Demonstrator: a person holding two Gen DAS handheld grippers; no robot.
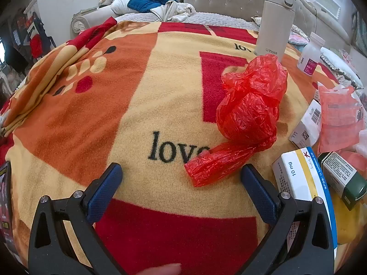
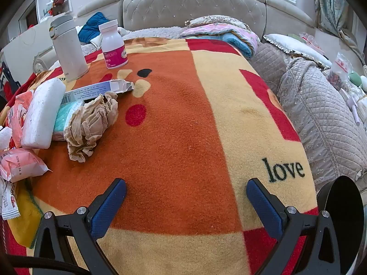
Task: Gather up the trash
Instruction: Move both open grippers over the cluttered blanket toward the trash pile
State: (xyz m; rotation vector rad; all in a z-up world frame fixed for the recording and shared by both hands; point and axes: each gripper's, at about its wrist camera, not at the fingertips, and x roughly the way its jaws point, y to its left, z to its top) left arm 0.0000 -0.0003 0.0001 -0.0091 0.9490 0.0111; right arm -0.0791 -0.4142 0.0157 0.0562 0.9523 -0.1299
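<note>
- Patterned blanket (image 1: 142,105) in orange, cream and red, printed with "love", spread over a bed with a tufted grey headboard (image 2: 195,6).
- Crumpled red plastic bag (image 1: 248,112) lying on the blanket, its twisted tail reaching close to the right fingertip of the left gripper (image 1: 181,176); not touching either finger.
- Just behind the bag, a white Tiger flask (image 1: 274,20) standing upright; farther right, a white pill bottle (image 1: 309,55) with a pink label.
- To the right of the bag, a heap of small medicine boxes: a white and yellow "10 mg" box (image 1: 300,176), a dark green box (image 1: 344,181), a barcoded white box (image 1: 307,123), a pink pouch (image 1: 339,119) on top.
- Left gripper spread wide, holding nothing, low over the blanket, fingers pointing toward the headboard.
- Crumpled beige paper (image 2: 90,123) at the left of the right wrist view, resting against a white foam block (image 2: 42,114) and a teal packet (image 2: 66,116); an open carton (image 2: 101,90) behind, pink sachets (image 2: 18,165) in front.
- Right gripper (image 2: 187,194) also wide apart and empty, over a bare orange patch, well apart from the paper.
- Black round rim (image 2: 341,208) at the lower right edge beside the bed; contents cannot be told.
</note>
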